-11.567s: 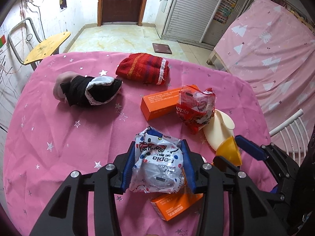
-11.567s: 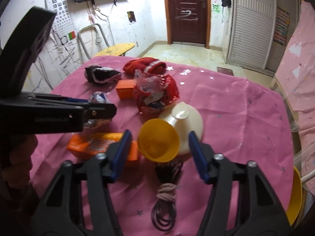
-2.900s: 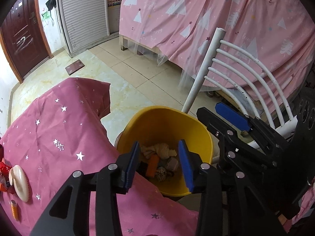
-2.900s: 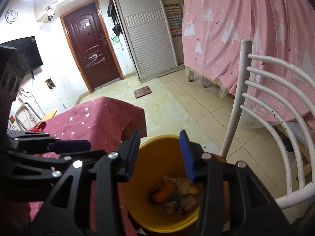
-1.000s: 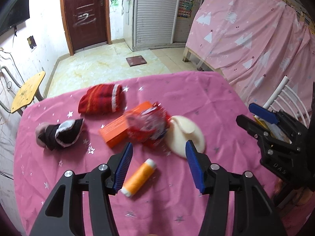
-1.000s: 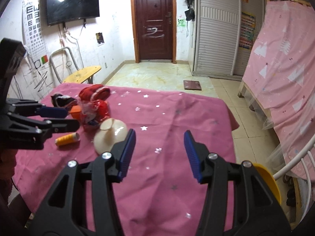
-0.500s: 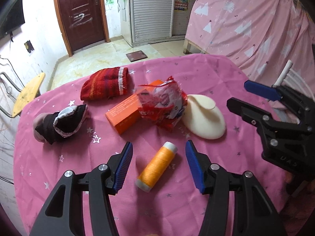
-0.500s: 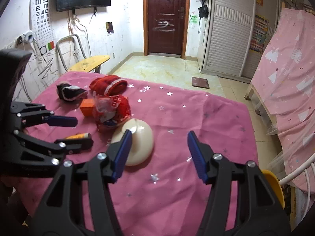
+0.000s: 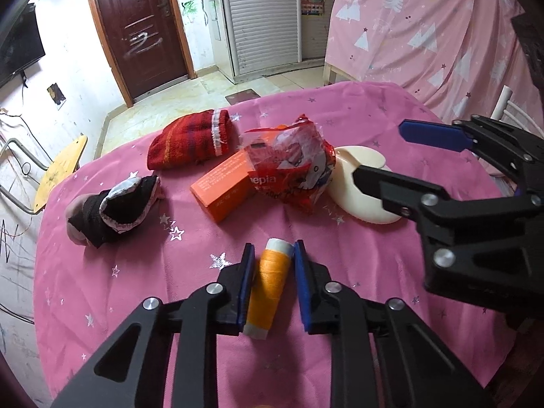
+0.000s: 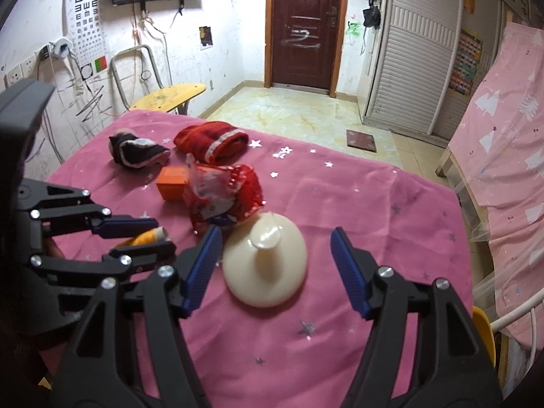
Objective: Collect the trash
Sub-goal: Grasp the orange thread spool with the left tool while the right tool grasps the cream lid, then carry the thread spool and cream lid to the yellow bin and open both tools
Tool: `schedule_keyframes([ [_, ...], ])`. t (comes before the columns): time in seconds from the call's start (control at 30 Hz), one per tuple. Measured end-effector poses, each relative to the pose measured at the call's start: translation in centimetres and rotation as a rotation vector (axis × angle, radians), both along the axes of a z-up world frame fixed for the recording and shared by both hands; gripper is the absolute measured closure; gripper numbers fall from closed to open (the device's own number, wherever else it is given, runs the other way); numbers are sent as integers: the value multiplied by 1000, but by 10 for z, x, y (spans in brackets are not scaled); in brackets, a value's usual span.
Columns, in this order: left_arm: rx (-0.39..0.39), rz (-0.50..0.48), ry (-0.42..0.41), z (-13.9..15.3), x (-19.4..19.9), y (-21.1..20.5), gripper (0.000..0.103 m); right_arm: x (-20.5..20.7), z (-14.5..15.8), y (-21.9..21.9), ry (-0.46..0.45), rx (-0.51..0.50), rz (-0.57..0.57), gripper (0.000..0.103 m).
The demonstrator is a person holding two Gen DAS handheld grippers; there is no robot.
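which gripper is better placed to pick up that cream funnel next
Right. The right gripper faces the cream funnel with its jaws opening on either side of it. The left gripper is closing on the orange thread spool, so it is occupied.

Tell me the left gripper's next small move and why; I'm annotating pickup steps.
Probably finish squeezing, then lift: the left gripper jaws are closing with the orange thread spool between them, and the spool lies on the pink tablecloth.

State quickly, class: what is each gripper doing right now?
Left gripper: jaws closing on the orange thread spool.
Right gripper: jaws opening around the cream funnel, not touching it.
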State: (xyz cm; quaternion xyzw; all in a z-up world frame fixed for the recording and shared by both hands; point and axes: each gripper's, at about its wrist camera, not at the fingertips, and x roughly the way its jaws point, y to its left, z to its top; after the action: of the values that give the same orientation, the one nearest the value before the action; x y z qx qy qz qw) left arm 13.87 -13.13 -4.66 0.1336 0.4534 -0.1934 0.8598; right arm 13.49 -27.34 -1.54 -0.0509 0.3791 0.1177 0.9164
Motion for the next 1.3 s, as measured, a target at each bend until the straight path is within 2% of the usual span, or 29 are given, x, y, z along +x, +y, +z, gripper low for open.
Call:
schedule_keyframes([
  [0.13,-15,16,3,0,1,10,89,7,-3,2,8,-17,-2,40],
  [0.17,-18,19,3,0,1,12,89,7,-5,2,10,-16,-4,43],
  [0.2,-21,21,2,0,1,14,89,8,-6,1,20,-9,-4,50],
  [0.27,-24,21,0,-1,1,16,89,10,-8,1,29,-10,-6,56],
  [0.43,-26,24,-4,-1,1,17,90,13,-10,1,38,9,12,85],
  [0.8,-53,47,-24,17,-2,19,90,1,6,-9,-16,32,-3,85],
  [1.13,-93,45,-118,68,-19,8,90,-26,34,-49,-117,85,-74,85],
  [1.3,-78,25,-158,89,-25,-10,90,-42,42,-72,-153,108,-107,85],
])
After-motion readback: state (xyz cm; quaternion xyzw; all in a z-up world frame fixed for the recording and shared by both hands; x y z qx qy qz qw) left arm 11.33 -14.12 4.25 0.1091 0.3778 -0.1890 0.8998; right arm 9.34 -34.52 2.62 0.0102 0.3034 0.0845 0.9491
